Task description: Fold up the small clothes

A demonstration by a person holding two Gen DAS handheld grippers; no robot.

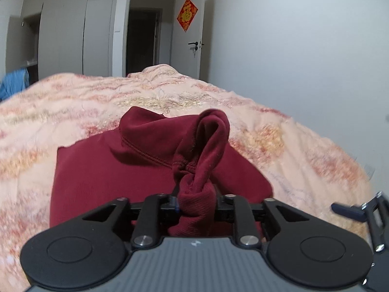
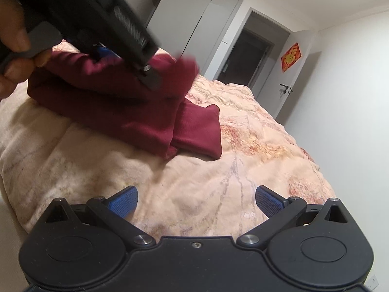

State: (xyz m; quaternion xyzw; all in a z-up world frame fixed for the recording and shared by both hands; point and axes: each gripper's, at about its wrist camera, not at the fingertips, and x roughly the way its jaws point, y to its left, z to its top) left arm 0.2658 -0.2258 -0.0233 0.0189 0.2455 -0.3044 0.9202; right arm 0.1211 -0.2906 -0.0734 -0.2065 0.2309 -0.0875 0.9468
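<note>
A: Why's our left gripper (image 1: pixel 195 205) pinching the cuff (image 1: pixel 194 204)?
B: Carrying the sleeve over the red top (image 2: pixel 116 102), mid-bed (image 2: pixel 218 170). Our right gripper (image 2: pixel 195 203) is wide, empty, kept clear.

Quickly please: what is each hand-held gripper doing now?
Left hand-held gripper: closed on the red garment.
Right hand-held gripper: open, holding nothing.

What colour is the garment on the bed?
Dark red garment, plain; clearest in the left wrist view.
</note>
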